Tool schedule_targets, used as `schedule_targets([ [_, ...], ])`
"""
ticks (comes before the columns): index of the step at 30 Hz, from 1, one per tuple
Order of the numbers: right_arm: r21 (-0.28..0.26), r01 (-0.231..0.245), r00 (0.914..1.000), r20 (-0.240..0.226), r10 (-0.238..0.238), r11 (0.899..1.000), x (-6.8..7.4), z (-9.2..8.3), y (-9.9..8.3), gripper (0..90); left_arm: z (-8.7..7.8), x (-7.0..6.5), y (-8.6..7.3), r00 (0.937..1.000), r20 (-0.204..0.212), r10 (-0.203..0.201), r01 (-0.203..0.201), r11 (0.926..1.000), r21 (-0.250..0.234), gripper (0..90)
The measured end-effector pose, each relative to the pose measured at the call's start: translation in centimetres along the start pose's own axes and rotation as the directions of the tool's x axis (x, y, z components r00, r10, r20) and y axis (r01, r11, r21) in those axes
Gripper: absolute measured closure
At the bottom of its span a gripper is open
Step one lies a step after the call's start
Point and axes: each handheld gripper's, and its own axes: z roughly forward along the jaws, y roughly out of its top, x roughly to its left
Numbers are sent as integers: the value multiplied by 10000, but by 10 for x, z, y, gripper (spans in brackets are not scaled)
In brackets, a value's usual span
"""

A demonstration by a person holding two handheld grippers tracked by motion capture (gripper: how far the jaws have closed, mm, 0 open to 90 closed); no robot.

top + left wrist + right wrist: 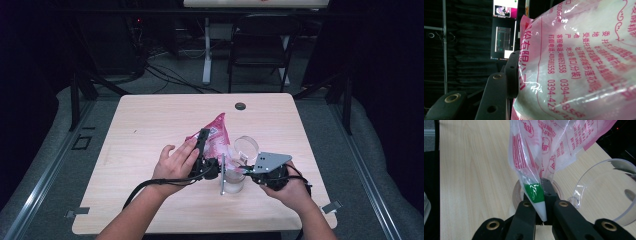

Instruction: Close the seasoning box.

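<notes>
Above the middle of the wooden counter (150,130), a pink-printed plastic bag (216,134) of white powder is held between both grippers. The left gripper (204,150) has its jaws partly closed around the bag's bulging body, one jaw pressing its side. The right gripper (541,202) has its jaws pinched fully together on the bag's narrow corner, by a green patch. Just beside the bag stands a clear plastic jar (234,180), its hinged lid (246,147) open.
</notes>
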Motion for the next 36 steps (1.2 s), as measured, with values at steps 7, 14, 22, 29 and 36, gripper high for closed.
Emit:
schedule_targets([
  [7,47,9,10000,46,-9,10000,-1,0,-1,900,0,0,1,10000,-40,65,-66,10000,-19,608],
  [14,44,-38,10000,-10,38,10000,-1,1,-1,900,-1,0,1,9999,-73,76,-76,10000,-34,608],
  [22,78,-5,10000,-40,6,10000,-1,1,-2,900,-2,1,2,9998,-146,116,-117,9999,-32,608],
  [29,98,17,10000,-25,-16,10000,0,1,-1,900,-2,2,1,9998,-174,55,-58,9999,-135,608],
  [36,101,33,10000,-72,-32,9999,0,2,-1,900,-3,3,2,9999,-152,46,-47,10000,-59,608],
])
